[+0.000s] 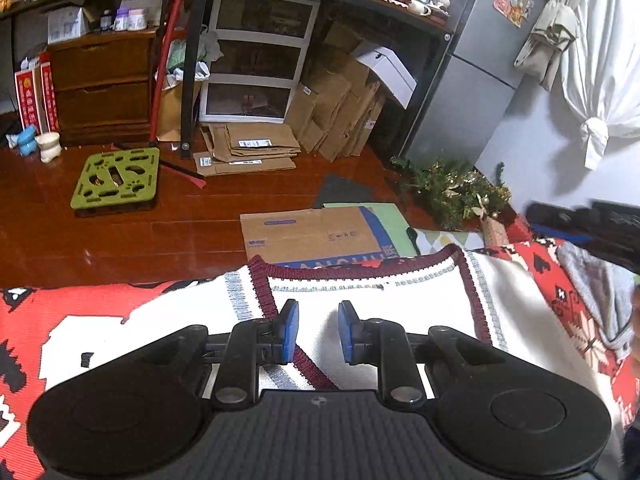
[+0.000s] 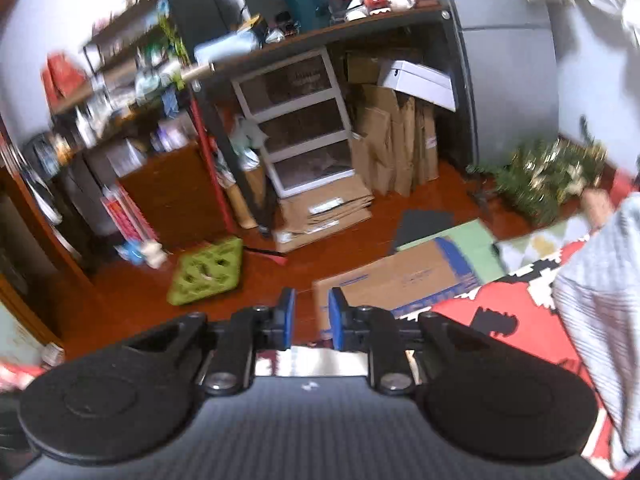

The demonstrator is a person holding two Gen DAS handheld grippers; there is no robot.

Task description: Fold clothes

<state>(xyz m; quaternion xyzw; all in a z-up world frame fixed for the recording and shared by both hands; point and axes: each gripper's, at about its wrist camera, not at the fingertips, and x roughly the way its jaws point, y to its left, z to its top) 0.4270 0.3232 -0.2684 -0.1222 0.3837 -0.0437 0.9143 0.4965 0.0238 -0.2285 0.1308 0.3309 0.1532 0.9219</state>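
Left wrist: left gripper (image 1: 318, 330) gapes over ribbed-trim knitted sweater (image 1: 400, 312).

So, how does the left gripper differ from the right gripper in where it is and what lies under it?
The left gripper hangs over the white knitted garment with dark red trim; the right gripper looks out past the red patterned blanket at the wooden floor. The left wrist view is sharp; the right wrist view is blurred. Both have blue pads, a narrow gap between the jaws, and nothing between them.
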